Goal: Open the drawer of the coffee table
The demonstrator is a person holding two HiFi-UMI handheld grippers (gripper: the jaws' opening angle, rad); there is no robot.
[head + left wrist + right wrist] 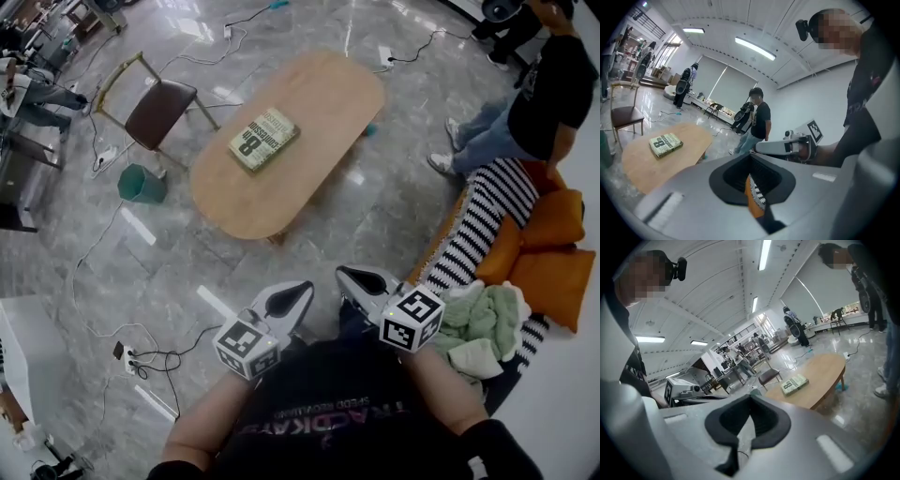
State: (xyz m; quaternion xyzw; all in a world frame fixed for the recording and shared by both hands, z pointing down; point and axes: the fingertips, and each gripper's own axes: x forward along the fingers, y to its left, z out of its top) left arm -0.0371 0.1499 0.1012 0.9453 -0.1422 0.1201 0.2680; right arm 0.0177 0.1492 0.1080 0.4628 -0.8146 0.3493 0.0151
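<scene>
Holding left gripper [300, 291] and right gripper [347, 276] pressed together, empty, we stand apart from coffee table [330, 92] bearing one book [263, 139].

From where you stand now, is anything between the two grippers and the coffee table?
Nothing visible. Only bare floor lies between the left gripper, the right gripper and the coffee table. The chair and green bin stand at its left, off the path. Its drawer does not show.

L tongs [750, 157] closed, nothing btwn jaws. Oval wood table [691, 140] ahead-left w/ book [665, 144] lying flat on it; chair [626, 115] at far left.
</scene>
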